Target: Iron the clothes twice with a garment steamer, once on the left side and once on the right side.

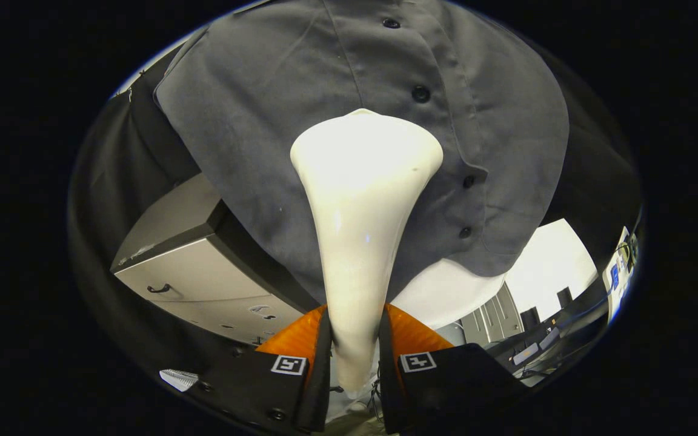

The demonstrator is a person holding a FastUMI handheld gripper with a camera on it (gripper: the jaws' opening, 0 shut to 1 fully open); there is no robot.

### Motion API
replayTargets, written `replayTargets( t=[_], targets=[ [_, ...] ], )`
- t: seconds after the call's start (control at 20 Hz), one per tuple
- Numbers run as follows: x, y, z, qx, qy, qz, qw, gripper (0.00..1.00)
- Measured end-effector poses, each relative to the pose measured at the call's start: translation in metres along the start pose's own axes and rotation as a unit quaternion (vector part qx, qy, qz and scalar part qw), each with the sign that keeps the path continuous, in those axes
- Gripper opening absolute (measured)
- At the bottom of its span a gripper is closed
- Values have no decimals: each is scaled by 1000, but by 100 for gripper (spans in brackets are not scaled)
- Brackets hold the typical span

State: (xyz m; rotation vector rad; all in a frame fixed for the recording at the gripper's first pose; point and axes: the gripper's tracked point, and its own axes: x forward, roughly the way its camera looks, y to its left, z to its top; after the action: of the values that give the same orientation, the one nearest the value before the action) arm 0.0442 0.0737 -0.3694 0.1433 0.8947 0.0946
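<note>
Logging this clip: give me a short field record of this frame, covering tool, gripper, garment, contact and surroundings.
tool: white garment steamer, handle between the fingers, wide head beyond them
gripper: gripper shut on the steamer handle, both fingers pressing its sides
garment: grey button-front shirt, hanging, dark buttons down the placket
contact: steamer head lies over the shirt beside the placket; touching cannot be told
surroundings: grey cabinet beside the shirt
</note>
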Motion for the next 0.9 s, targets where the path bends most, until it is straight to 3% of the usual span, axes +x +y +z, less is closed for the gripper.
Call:
replayTargets(
  t=[0.4, 0.9],
  targets=[
    [8, -4, -22, 6, 17, -7, 1000, 42],
    [-24, 1, 4, 3, -21, -5, 1000, 42]
  ],
)
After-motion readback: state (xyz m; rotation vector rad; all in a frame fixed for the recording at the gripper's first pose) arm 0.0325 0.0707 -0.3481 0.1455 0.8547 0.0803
